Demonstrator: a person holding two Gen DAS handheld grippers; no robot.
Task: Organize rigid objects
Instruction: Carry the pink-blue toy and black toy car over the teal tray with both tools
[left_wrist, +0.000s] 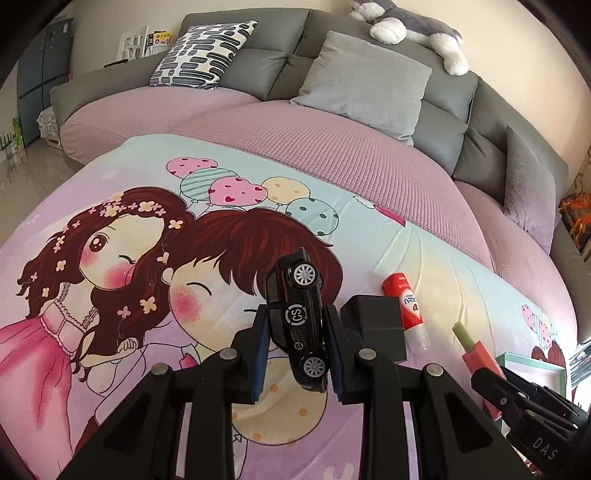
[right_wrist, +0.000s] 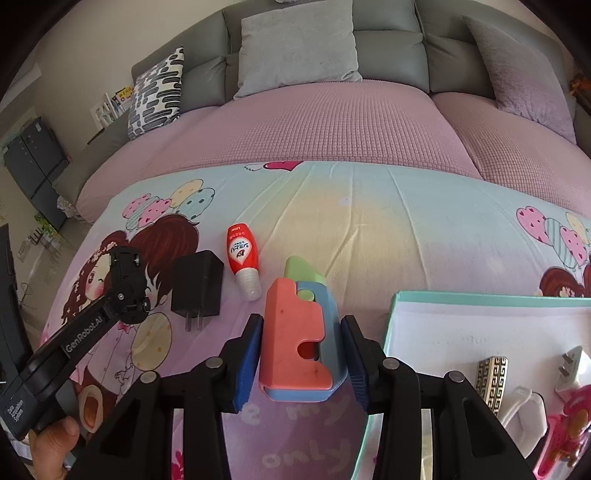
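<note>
In the left wrist view, my left gripper (left_wrist: 297, 321) is shut on a black toy car (left_wrist: 301, 291), which stands nose up between the blue pads above the cartoon sheet. The right wrist view shows that gripper (right_wrist: 127, 295) and the car (right_wrist: 125, 266) at the left. My right gripper (right_wrist: 301, 325) is shut on a coral and blue toy with a green tip (right_wrist: 291, 350). A black charger (right_wrist: 197, 286) and a red glue bottle (right_wrist: 243, 258) lie on the sheet between the two grippers.
A teal-rimmed white box (right_wrist: 480, 300) at the right holds a patterned clip (right_wrist: 493, 376), a white plug (right_wrist: 570, 365) and a pink toy (right_wrist: 565, 432). Behind the sheet (right_wrist: 369, 221) are a pink-covered grey sofa (right_wrist: 332, 122) and cushions (right_wrist: 295, 44). A hand (right_wrist: 51, 439) grips the left handle.
</note>
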